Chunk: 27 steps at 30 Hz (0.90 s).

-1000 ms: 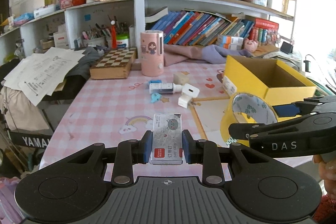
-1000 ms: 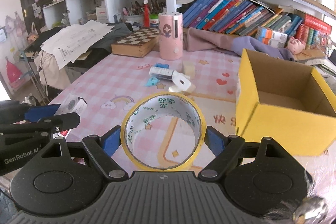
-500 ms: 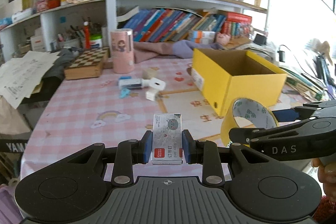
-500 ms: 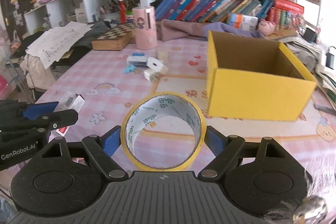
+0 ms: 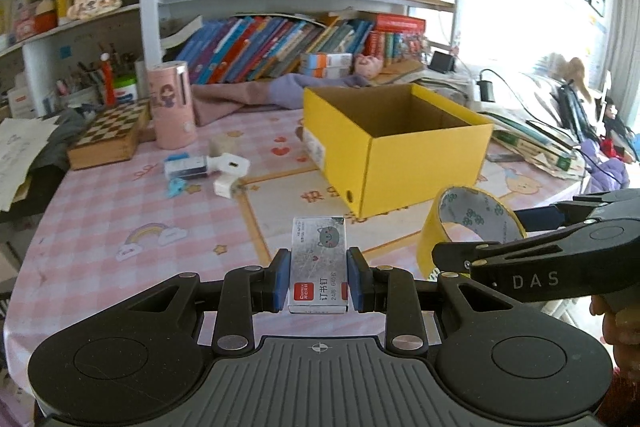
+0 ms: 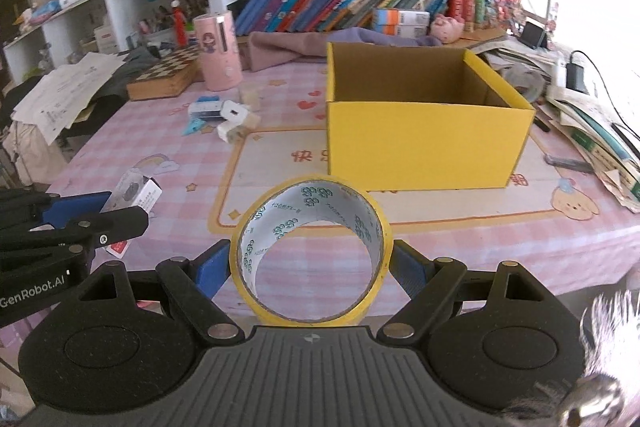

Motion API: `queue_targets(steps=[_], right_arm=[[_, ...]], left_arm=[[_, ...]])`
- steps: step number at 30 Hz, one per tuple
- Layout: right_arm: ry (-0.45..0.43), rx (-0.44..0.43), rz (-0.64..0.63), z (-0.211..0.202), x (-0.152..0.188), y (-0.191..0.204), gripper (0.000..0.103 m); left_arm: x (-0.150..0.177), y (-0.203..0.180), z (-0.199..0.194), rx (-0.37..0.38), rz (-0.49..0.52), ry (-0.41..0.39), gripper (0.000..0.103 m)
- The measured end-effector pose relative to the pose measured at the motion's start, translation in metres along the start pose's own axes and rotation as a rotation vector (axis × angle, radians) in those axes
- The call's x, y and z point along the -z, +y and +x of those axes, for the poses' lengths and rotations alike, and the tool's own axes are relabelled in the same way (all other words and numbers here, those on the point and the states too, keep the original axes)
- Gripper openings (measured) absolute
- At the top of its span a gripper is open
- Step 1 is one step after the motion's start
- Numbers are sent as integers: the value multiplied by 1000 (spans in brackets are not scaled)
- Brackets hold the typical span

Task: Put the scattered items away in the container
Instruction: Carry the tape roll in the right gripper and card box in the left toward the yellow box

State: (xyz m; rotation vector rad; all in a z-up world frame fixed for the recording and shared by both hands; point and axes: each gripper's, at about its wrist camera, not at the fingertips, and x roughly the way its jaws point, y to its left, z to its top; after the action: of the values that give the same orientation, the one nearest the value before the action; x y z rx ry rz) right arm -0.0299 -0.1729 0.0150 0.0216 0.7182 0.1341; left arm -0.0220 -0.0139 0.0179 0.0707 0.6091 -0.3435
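Bookshelves stand behind the pink checked surface (image 6: 120, 155), which carries a yellow box (image 6: 424, 143), open on top, and small white items (image 5: 224, 171) near a pink cylinder (image 5: 172, 107). Left tongs (image 5: 319, 281) are closed on a staple box (image 5: 318, 263), above the surface. Right tongs (image 6: 310, 263) stand wide, clamped on a tape roll (image 6: 310, 247), facing the yellow box.

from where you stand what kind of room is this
Probably a home study or child's room: shelves of books, a chessboard box, and a table under a pink checked cartoon tablecloth.
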Motion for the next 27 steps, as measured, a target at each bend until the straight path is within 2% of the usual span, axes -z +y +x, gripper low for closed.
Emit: queue_targets(steps=[8,27], right_arm=[[22,38,17,-3,1,-11,83],[19,115,83,-3,-2,-39,83]], left_arm=[[-2,-6,7,46,-10,5,28],[-16,-25,32,139,63,12,28]])
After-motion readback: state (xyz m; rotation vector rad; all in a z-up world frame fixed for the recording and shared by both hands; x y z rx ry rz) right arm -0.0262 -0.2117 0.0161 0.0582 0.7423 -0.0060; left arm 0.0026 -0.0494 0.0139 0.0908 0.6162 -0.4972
